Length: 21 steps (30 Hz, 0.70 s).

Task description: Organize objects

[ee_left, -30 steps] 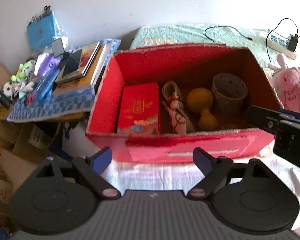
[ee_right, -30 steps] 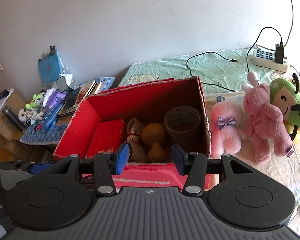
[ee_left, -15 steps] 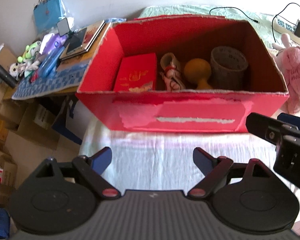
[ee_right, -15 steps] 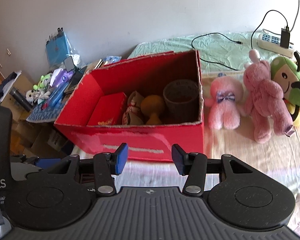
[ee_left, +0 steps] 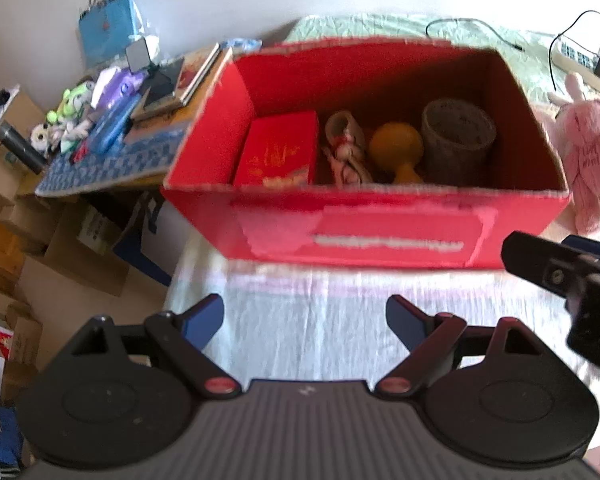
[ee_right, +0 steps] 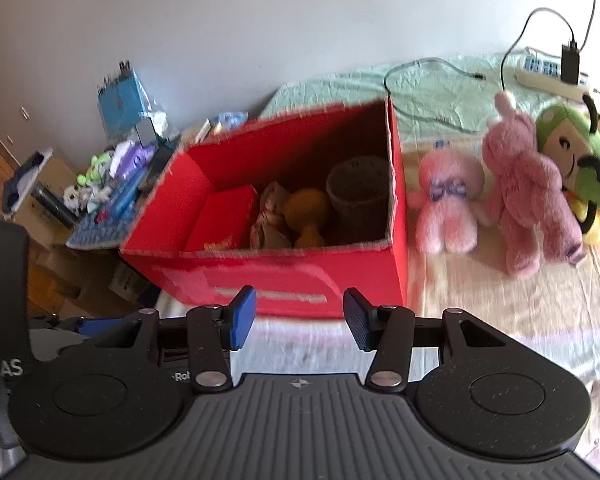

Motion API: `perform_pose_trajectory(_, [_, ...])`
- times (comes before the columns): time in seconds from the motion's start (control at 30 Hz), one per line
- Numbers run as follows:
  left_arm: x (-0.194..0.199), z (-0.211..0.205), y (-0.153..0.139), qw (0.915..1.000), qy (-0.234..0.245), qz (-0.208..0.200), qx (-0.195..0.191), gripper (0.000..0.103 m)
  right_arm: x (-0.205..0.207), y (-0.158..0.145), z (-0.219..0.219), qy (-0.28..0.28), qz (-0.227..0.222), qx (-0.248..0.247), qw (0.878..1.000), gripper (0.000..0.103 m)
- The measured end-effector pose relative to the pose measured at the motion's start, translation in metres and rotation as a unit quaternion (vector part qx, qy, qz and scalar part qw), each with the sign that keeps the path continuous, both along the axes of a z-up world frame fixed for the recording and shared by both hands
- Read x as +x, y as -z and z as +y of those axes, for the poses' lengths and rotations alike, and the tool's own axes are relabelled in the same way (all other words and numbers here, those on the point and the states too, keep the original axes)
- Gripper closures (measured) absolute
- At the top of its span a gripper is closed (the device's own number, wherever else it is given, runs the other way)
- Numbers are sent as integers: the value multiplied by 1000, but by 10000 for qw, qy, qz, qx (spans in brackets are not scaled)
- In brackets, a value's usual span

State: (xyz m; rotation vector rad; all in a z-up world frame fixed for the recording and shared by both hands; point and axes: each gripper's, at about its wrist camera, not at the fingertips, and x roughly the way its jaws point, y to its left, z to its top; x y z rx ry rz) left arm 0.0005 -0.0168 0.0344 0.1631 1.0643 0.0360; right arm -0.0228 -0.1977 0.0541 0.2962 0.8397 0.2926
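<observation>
Blue-padded left hand-held gripper and right hand-held gripper both gape wide, empty.

The left gripper has its two fingers spread wide apart, and nothing is between them. The blue pads face each other across an empty gap. The fingers point forward and a little downward.

The right gripper also has its fingers parted, with a narrower gap than the left one, and it holds nothing. Its blue pads stand upright and parallel.

In the left wrist view, the black body of the right gripper shows beyond the right finger, further forward than the fingertips. The two grippers do not touch.
</observation>
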Motion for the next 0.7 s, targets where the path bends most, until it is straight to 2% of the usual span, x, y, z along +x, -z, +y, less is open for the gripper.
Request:
perform_pose_trajectory(0.27, [29,11,-19,9993,155,-325,-112,15,20,-20,8,293,-384,-106,9988,52])
perform_pose_trajectory(0.7, [79,35,-10,9974,497,-465,-250,15,53,-10,32,766,-438,-223,9959,51])
